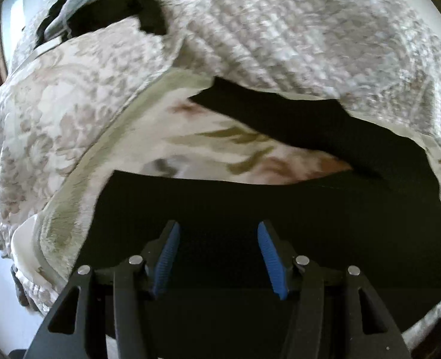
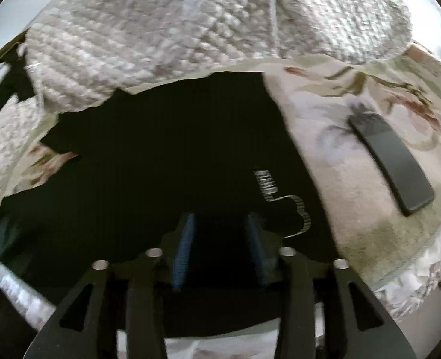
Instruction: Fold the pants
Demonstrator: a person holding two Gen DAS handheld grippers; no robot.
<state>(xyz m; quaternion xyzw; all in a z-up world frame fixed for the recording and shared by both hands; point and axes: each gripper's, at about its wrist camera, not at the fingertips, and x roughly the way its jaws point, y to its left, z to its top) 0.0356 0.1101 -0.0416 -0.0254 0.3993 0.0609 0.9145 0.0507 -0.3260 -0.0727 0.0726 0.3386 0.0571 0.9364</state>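
Black pants (image 1: 325, 209) lie spread on a floral bed cover (image 1: 214, 146). In the left wrist view one leg (image 1: 280, 113) runs up and left under a quilted blanket (image 1: 280, 36). My left gripper (image 1: 219, 230) is open, its blue pads (image 1: 166, 257) just above the black cloth, holding nothing. In the right wrist view the pants (image 2: 160, 155) fill the middle and show a white printed logo (image 2: 283, 197). My right gripper (image 2: 220, 218) is open over the cloth beside the logo.
A dark phone (image 2: 391, 161) lies on the bed cover (image 2: 355, 209) right of the pants. The quilted blanket (image 2: 166, 42) is bunched along the far side. More dark clothing (image 1: 100, 9) lies at the far left. The bed edge is close below.
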